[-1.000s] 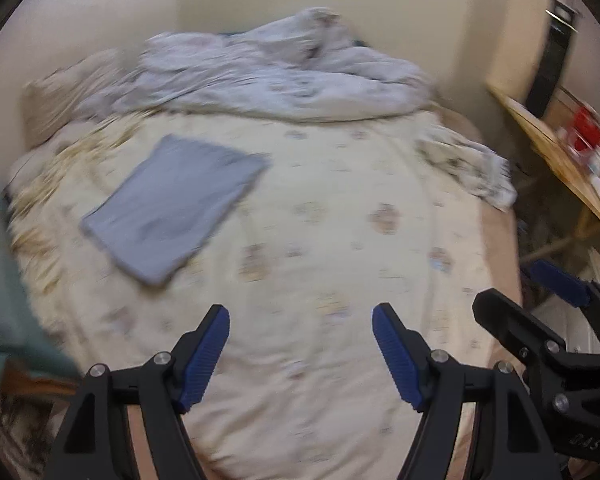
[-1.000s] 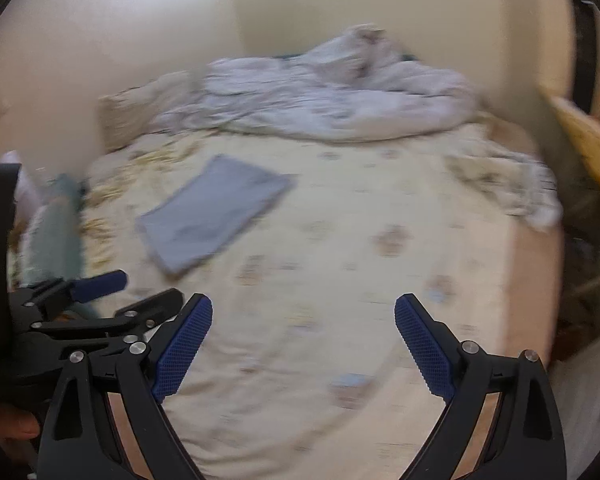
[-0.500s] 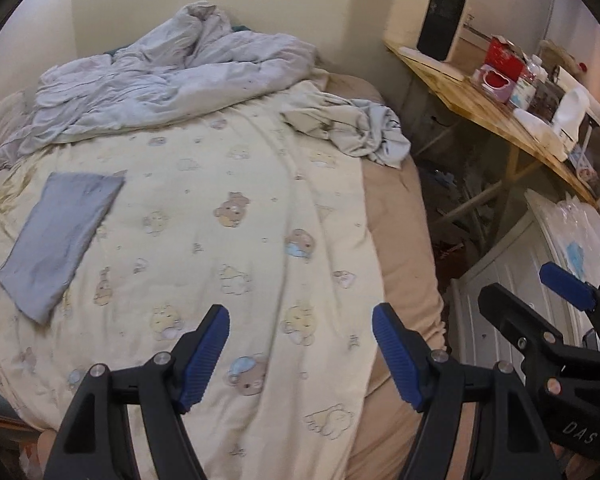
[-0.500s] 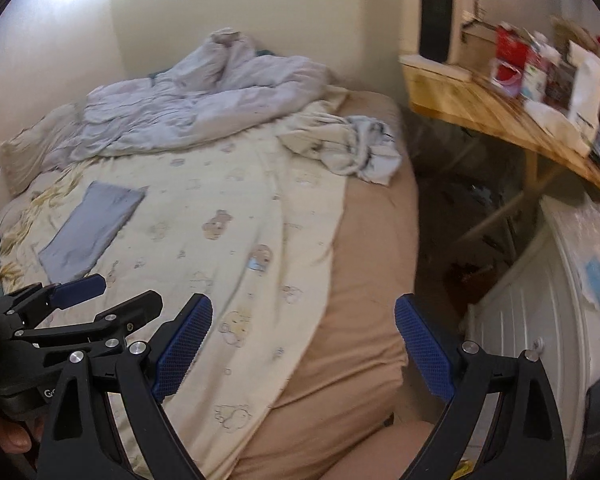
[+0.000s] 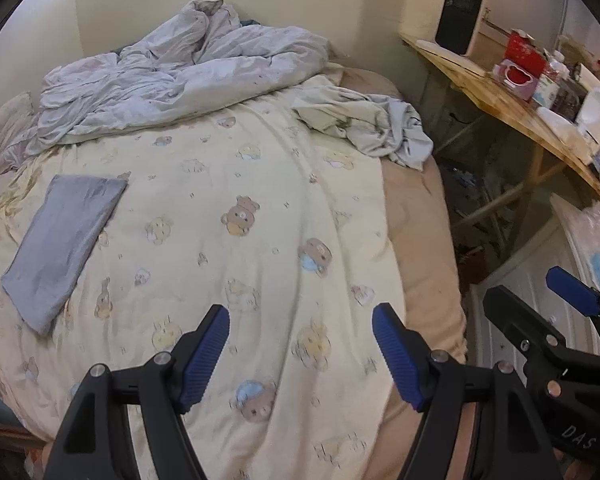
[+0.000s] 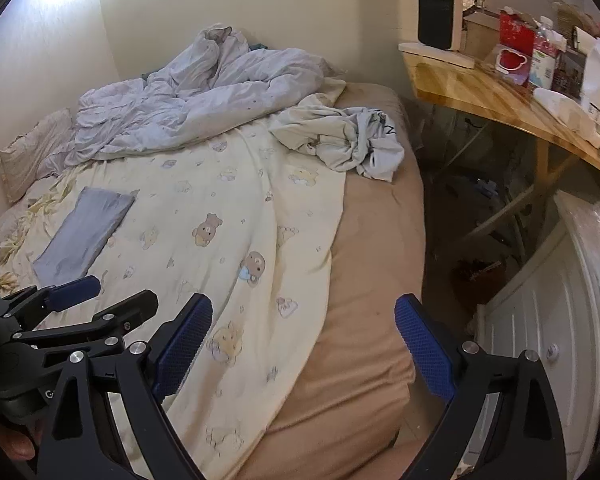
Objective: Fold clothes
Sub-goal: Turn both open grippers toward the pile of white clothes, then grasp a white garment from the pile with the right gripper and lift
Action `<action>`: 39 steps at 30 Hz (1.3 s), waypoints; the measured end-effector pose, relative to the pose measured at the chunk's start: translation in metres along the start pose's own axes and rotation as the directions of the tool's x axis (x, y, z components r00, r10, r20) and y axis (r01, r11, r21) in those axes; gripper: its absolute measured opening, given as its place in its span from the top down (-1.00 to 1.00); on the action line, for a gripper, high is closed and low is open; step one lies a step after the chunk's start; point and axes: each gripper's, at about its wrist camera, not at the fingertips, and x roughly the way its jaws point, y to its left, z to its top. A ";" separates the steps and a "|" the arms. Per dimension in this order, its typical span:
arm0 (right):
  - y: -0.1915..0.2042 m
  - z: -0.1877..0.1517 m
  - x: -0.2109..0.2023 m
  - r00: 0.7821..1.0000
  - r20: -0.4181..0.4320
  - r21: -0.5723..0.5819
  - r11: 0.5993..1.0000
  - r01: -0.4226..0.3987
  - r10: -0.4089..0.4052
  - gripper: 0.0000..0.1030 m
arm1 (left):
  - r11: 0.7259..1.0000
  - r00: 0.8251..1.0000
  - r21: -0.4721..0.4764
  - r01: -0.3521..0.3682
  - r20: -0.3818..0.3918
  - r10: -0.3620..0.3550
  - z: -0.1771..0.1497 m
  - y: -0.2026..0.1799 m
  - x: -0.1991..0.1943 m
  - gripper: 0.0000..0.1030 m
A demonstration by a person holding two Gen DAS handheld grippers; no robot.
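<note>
A folded grey-blue garment lies flat on the left side of the bed. A crumpled pale garment sits in a heap at the bed's far right edge. My left gripper hovers open above the yellow bear-print sheet, nothing between its blue pads. My right gripper is open too, over the bed's near right edge, empty. Each gripper shows at the side of the other's view.
A rumpled white duvet is piled at the head of the bed against the wall. A wooden desk with boxes and bottles stands on the right, a white cabinet below it. The tan mattress side is bare.
Both views have swung right: the folded grey garment slid to the left, and the crumpled garment, desk and cabinet came into view. Both grippers stayed open.
</note>
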 end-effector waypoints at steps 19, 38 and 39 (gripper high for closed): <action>-0.035 0.122 0.203 0.996 -0.007 -0.080 0.993 0.085 -0.086 -0.85 | 0.995 0.996 -0.046 0.092 0.010 -0.092 0.091 0.040 0.119 -0.45; -0.068 0.210 0.391 0.959 -0.097 -0.337 0.915 0.222 -0.268 0.35 | 0.969 0.983 -0.236 0.077 -0.145 -0.114 0.019 0.122 0.137 -0.45; -0.065 0.210 0.381 0.962 -0.072 -0.344 0.912 0.224 -0.264 0.41 | 0.966 0.982 -0.247 0.081 -0.144 -0.119 0.016 0.125 0.134 -0.45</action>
